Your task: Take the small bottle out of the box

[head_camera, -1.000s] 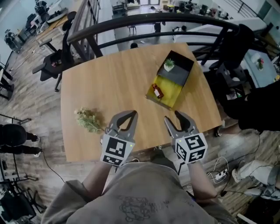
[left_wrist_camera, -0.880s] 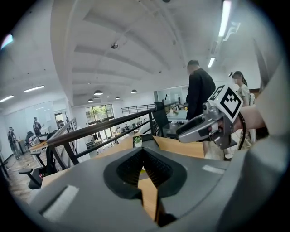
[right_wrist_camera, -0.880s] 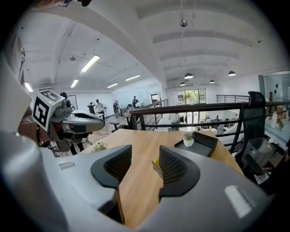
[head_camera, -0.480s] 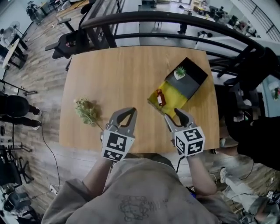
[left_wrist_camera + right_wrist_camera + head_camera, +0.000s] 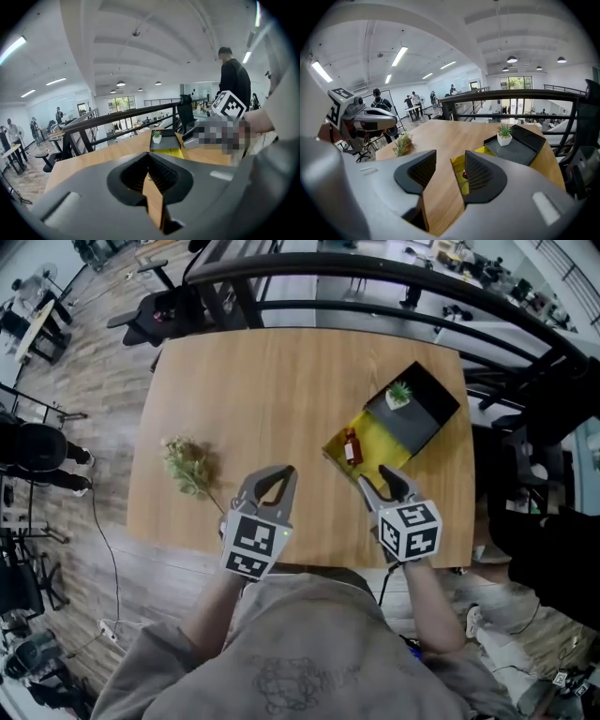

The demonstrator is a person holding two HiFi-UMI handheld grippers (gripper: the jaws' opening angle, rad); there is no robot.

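Tabletop (image 5: 281, 381), wood.
- Box (image 5: 377, 430), yellow, at the right edge, its black lid (image 5: 429, 409) open and carrying a potted plant (image 5: 398, 394).
- Small bottle (image 5: 352, 447), lying inside the box by its left wall.
- Dried sprig (image 5: 187, 465), near the left edge.
- Left gripper (image 5: 284, 471), near edge: jaws pressed together, empty.
- Right gripper (image 5: 375, 478), near edge, just short of the box: jaws spread, empty.
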